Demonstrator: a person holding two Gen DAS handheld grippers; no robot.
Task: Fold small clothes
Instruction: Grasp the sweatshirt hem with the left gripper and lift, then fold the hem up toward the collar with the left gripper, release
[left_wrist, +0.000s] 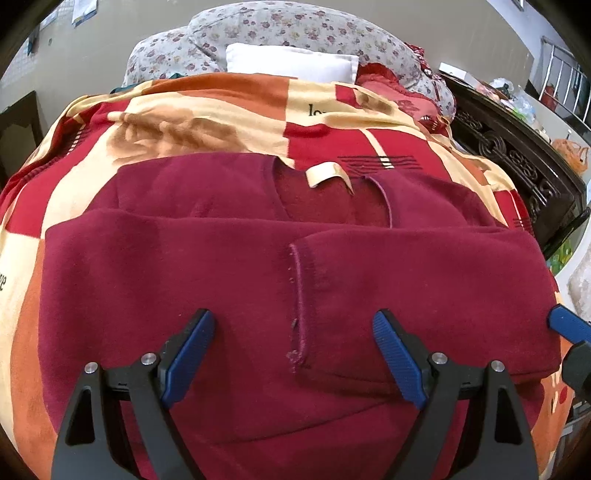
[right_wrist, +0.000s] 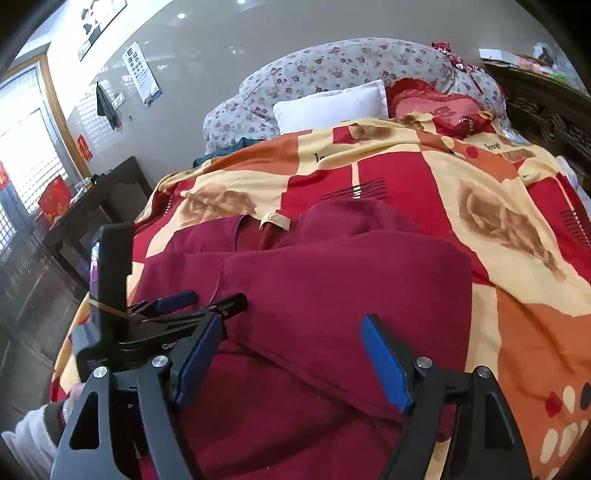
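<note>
Jaws apart above maroon sweater (left_wrist: 229, 280), sleeves folded across.

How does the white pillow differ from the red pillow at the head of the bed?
The white pillow is plain and rectangular, while the red pillow is heart-shaped with a ruffled edge and a darker printed motif. The white pillow lies to the left in both views; the red pillow lies to its right, nearer the dark carved headboard. Both rest against the floral quilt, beyond the blanket.
</note>
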